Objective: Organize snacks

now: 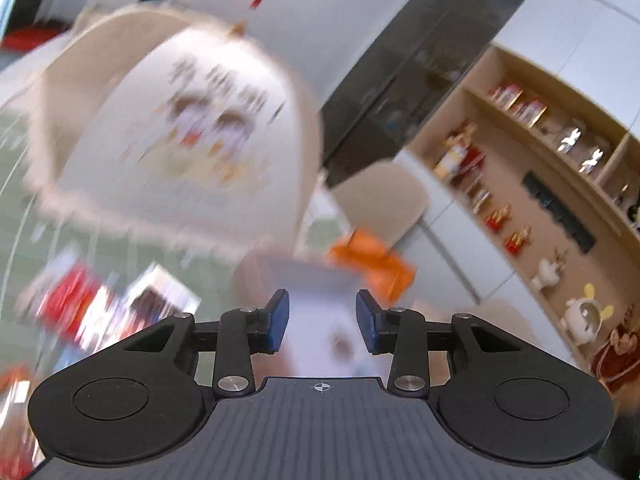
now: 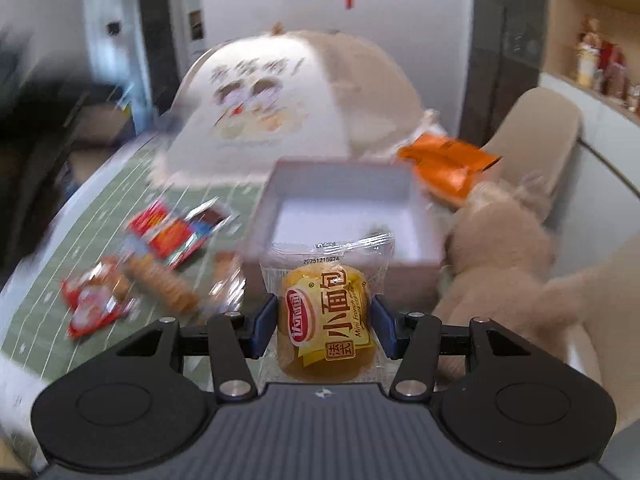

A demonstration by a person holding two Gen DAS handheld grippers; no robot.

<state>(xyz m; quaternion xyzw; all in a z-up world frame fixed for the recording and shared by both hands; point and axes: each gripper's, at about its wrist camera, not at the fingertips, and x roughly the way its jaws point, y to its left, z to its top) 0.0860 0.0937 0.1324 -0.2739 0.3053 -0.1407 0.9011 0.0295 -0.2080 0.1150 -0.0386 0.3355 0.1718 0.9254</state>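
My right gripper (image 2: 325, 320) is shut on a wrapped mini bread (image 2: 326, 320), a yellow bun in clear plastic, held just in front of an open white box (image 2: 340, 216). The box's inside looks bare. An orange snack packet (image 2: 448, 164) lies by the box's far right corner. Red packets (image 2: 168, 232), a biscuit sleeve (image 2: 160, 284) and a red-and-white packet (image 2: 94, 306) lie on the green cloth to the left. My left gripper (image 1: 322, 322) is open with nothing between its fingers, over the blurred white box (image 1: 320, 280), near the orange packet (image 1: 370, 266).
A large dome-shaped mesh food cover (image 2: 288, 96) stands behind the box. A beige plush toy (image 2: 504, 240) sits right of the box, with a chair (image 2: 536, 136) behind. Wall shelves (image 1: 540, 184) with figurines are at the right. Both views are motion-blurred.
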